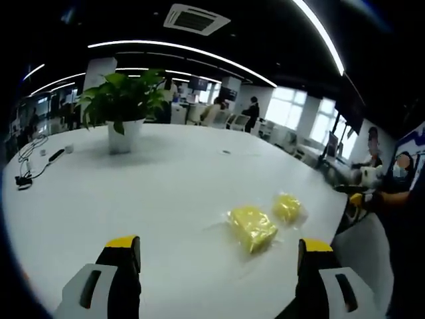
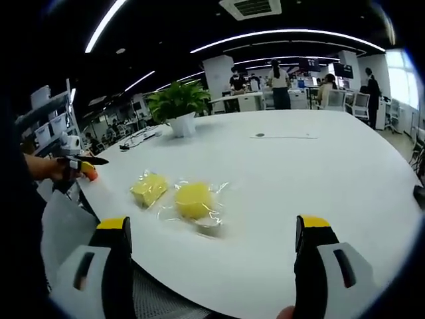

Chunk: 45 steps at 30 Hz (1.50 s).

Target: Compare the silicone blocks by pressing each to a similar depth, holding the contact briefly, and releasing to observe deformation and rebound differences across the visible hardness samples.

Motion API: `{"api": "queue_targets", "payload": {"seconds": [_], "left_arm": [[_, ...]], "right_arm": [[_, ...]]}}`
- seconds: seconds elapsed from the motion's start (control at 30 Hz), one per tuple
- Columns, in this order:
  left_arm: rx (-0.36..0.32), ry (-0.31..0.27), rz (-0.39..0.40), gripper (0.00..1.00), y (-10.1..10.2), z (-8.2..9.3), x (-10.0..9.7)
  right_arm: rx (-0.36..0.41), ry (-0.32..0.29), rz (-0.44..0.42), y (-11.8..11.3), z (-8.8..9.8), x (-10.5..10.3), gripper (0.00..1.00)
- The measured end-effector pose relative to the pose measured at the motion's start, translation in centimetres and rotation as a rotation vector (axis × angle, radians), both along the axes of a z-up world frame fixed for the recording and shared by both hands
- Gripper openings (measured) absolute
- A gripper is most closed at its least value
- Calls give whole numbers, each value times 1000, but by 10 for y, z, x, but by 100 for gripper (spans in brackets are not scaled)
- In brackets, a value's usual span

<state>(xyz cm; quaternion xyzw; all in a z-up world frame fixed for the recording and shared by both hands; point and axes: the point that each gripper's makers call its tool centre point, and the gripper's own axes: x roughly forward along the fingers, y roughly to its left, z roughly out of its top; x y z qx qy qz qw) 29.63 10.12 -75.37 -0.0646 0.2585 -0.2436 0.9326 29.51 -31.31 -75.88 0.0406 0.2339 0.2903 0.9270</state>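
Note:
Two yellow silicone blocks in clear wrap lie side by side on the white table [image 1: 166, 193]. In the left gripper view the squarish block [image 1: 252, 228] is nearer and the rounded block [image 1: 287, 207] lies just beyond it to the right. In the right gripper view the rounded block [image 2: 194, 199] is nearer and the squarish block [image 2: 149, 189] lies to its left. My left gripper [image 1: 219, 259] is open, short of the blocks, with nothing in it. My right gripper [image 2: 214, 242] is open too, held back from the rounded block. The left gripper [image 2: 78, 163] also appears at the left edge of the right gripper view.
A potted plant [image 1: 123, 113] [image 2: 178, 106] stands farther back on the table, with cables [image 1: 30, 163] beside it. A mesh chair back [image 2: 156, 299] sits under the table edge below my right gripper. People and desks fill the office behind. A person [image 1: 398, 199] stands at the table's right edge.

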Motion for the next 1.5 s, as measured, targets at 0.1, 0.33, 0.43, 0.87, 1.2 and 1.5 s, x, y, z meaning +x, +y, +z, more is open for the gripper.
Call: {"api": "queue_targets", "payload": {"seconds": [0.1,0.33,0.43,0.87,1.2,1.5], "left_arm": [[-6,-2,-3,100,-2,1,0],[-10,-21,2,100,2,11,-3],[-21,-16,16,100,5,13,-4],[-58,50,-10,100,-14,8,8],[-114,111,-35,100,-36,-3,34],[-212,230,5,95,-43,-32,63]], "right_arm": [[5,14,-13,-1,-2,-2,96],[-11,77,-30,0,-18,-10,96],[-5,83,-23,5,-20,-12,96],[-4,77,12,17,-14,-16,96],[18,87,11,21,-16,-22,96],[24,100,20,23,-17,-26,96]]}}
